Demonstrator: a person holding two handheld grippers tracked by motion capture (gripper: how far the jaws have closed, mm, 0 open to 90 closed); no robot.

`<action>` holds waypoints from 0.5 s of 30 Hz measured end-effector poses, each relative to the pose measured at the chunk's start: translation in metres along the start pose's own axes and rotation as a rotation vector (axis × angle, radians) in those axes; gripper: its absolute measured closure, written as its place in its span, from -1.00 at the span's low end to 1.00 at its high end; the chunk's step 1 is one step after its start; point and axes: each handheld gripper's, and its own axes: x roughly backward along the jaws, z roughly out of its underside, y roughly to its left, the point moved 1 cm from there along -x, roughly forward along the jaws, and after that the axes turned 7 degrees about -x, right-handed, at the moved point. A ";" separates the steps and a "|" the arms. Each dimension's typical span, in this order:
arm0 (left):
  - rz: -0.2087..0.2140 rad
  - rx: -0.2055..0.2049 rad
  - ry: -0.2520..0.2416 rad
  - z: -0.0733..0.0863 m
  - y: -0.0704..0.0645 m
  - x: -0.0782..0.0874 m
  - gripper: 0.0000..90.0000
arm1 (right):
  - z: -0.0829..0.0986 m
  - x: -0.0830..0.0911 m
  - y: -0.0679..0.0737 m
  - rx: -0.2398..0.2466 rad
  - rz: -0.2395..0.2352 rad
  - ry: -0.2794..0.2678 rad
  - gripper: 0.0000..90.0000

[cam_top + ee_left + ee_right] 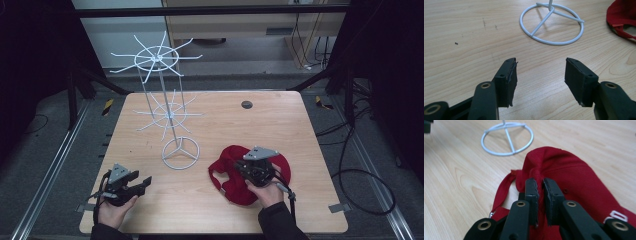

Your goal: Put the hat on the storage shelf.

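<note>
A red cap [231, 172] lies on the wooden table [280, 130] at the front right, and its fabric [564, 167] bunches up in the right gripper view. My right gripper [248, 166] is shut on a fold of the cap's crown [540, 183]. A white wire rack [161, 100] with two tiers of spokes stands left of the cap on a ring base [552, 23]. Near the front left edge my left gripper [142, 183] is open over bare wood, nothing between its jaws [540, 75]. The cap's strap [624, 27] shows at the far right of the left gripper view.
A dark round grommet [246, 104] sits in the table's far side. Cables [360, 170] lie on the floor to the right. A metal frame [50, 165] runs along the table's left side.
</note>
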 end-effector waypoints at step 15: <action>-0.005 0.021 -0.005 0.001 0.005 -0.002 -0.05 | -0.041 0.060 -0.007 -0.046 -0.026 -0.264 0.85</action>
